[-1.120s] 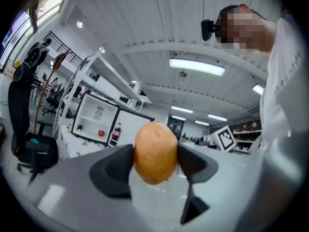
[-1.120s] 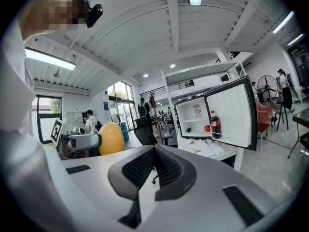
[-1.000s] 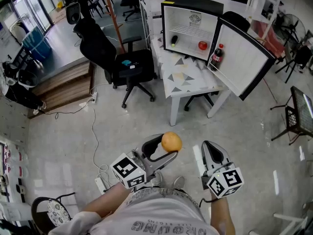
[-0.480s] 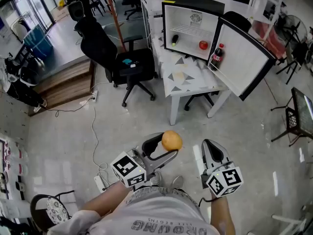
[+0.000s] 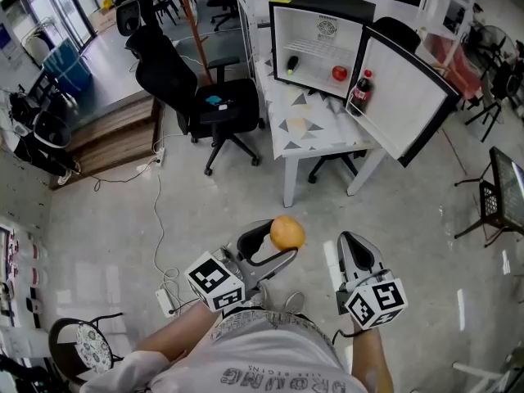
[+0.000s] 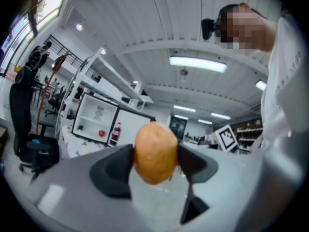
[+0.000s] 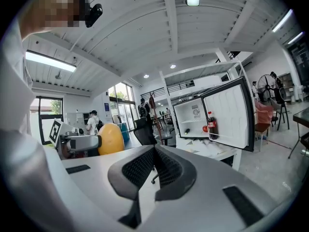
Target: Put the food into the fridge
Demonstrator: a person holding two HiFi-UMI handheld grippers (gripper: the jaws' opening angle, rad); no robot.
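Held the orange (image 6: 155,152) clamped in the left gripper (image 6: 155,159)'s jaws, the right gripper (image 7: 154,167)'s jaws pressed together, empty, well apart from the open fridge (image 5: 321,24).

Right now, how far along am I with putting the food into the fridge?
Done: the fridge stands open, with a red fruit on its shelf and a cola bottle in the door. In hand: the left gripper clamps an orange, well short of the fridge. Left: carry the orange over and set it inside. The right gripper is shut and empty.
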